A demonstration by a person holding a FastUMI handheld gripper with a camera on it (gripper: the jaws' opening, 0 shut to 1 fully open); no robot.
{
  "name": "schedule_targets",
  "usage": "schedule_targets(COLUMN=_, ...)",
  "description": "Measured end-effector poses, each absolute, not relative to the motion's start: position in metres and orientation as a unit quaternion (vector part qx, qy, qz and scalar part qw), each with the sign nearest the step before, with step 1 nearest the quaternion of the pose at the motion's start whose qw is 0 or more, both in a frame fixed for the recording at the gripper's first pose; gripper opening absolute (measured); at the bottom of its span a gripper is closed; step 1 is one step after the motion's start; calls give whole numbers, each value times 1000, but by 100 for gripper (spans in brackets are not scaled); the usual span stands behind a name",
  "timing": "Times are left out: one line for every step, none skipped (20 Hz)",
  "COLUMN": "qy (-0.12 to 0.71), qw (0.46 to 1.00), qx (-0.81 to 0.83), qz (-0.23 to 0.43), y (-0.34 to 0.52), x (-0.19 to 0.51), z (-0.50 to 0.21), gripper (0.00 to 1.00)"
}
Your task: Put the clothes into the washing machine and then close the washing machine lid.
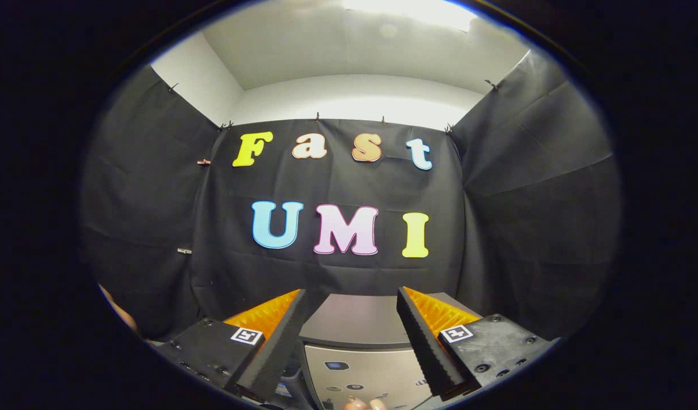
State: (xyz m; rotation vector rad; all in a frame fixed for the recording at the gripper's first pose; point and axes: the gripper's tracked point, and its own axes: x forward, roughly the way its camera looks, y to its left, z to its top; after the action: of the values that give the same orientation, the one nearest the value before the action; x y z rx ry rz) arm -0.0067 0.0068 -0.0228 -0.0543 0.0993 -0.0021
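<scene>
Two fingers of the handheld gripper [349, 319] stand spread wide apart in the foreground, holding nothing, each ridged inner face turned toward the gap. Framed in that gap, just ahead of and below the fingers, sits the washing machine [357, 353], a grey box seen from slightly above. Its flat lid [352, 322] lies down over the top, and below the lid's front edge runs a paler panel with small dark marks, too small to make out. At the near foot of the machine, between the finger bases, a fingertip or two of a person's hand [365, 404] pokes into sight; what it is doing cannot be told. Behind the machine hangs the black cloth wall [337, 273] of the booth, pinned up with small clips along its top edge, with side panels folding in on either flank. Above the cloth rise a white wall and ceiling with a bright light [409, 10]. Nothing stands between the fingers and the machine.
</scene>
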Motion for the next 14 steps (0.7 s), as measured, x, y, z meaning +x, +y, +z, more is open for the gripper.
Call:
schedule_targets(qy=46, qw=999, qx=-24, qz=-1, y=7, x=-7, z=-20, gripper=97)
schedule_targets(qy=43, qw=999, qx=-22, qz=-1, y=7, x=-7, z=-18, gripper=97)
schedule_targets(qy=41, qw=999, qx=-20, qz=-1, y=7, x=-6, z=-17, gripper=98)
schedule_targets(qy=39, qw=999, qx=-20, qz=-2, y=6, x=-6, z=-15, gripper=97)
schedule_targets(qy=36, qw=999, qx=-20, qz=-4, y=4, x=-6, z=-13, gripper=97)
schedule_targets(qy=34, qw=999, qx=-22, qz=-8, y=1, x=-6, z=-11, gripper=97)
schedule_targets(qy=32, qw=999, qx=-22, qz=-11, y=-1, x=-4, z=-10, gripper=97)
schedule_targets(qy=31, qw=999, qx=-21, qz=-14, y=-3, x=-4, z=-8, gripper=97)
schedule_targets(qy=32, qw=999, qx=-21, qz=-15, y=-3, x=-5, z=-8, gripper=97)
schedule_targets(qy=31, qw=999, qx=-21, qz=-15, y=-3, x=-6, z=-7, gripper=97)
schedule_targets(qy=32, qw=999, qx=-23, qz=-15, y=-2, x=-6, z=-7, gripper=97)
schedule_targets(qy=32, qw=999, qx=-24, qz=-12, y=0, x=-7, z=-7, gripper=97)
schedule_targets(qy=32, qw=999, qx=-25, qz=-11, y=1, x=-8, z=-7, gripper=97)
schedule_targets(qy=32, qw=999, qx=-25, qz=-11, y=1, x=-9, z=-6, gripper=97)
